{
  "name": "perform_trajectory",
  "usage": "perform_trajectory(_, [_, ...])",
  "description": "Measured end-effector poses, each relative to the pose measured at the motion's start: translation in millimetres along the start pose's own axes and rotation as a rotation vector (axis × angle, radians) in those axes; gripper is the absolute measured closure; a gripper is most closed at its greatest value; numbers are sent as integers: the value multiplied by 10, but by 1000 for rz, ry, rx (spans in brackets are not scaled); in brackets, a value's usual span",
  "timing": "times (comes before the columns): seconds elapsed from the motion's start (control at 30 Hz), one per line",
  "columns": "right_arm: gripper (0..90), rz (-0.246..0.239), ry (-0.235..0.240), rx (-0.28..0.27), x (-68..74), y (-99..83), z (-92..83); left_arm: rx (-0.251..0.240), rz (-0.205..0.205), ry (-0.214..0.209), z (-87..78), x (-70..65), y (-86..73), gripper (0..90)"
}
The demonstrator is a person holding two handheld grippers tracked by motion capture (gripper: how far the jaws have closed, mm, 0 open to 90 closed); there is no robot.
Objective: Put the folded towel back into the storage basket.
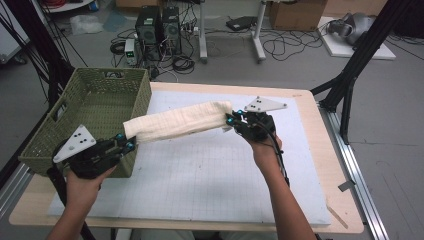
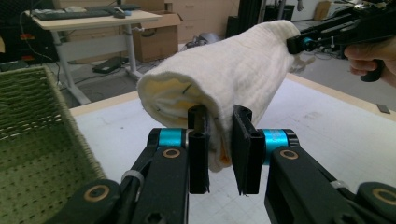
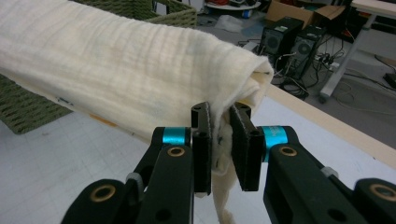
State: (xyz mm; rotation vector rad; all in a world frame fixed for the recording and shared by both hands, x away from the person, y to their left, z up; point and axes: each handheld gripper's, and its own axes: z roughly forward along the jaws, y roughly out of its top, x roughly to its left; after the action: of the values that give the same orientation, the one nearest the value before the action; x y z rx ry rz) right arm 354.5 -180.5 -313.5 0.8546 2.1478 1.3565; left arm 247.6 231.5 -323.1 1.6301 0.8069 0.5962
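We judged the step was carrying the towel [image 1: 177, 122] to the basket [image 1: 87, 117]: keep both ends level and taut, clear the rim. It hung above the worktop [image 1: 210, 170]. The left claw [image 1: 125, 141] pinched one end, narrow; the right claw [image 1: 233, 120] pinched the other.

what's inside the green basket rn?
The green basket looks empty: bare woven floor. The rolled towel, held between left gripper and right gripper, hides its near right corner.
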Motion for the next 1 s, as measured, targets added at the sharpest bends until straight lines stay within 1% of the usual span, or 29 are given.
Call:
perform_trajectory(0.13, [797, -19, 13, -9, 48, 111, 129, -5, 1, 22, -99, 58, 1, 777])
perform_trajectory(0.27, [797, -28, 21, -5, 93, 235, 253, -14, 1, 43, -177, 115, 6, 778])
perform_trajectory(0.57, [798, -36, 38, -17, 176, 534, 565, -18, -4, 86, -346, 251, -15, 778])
perform_trajectory(0.6, [798, -37, 40, -14, 198, 585, 623, -18, -5, 88, -356, 259, -17, 778])
perform_trajectory(0.63, [798, -41, 40, -18, 206, 599, 642, -18, -6, 95, -381, 279, -23, 778])
perform_trajectory(0.83, [798, -62, 51, -7, 313, 773, 884, -15, -6, 123, -502, 357, -63, 778])
perform_trajectory(1.0, [799, -78, 71, -7, 426, 928, 1104, -15, -8, 158, -635, 463, -69, 778])
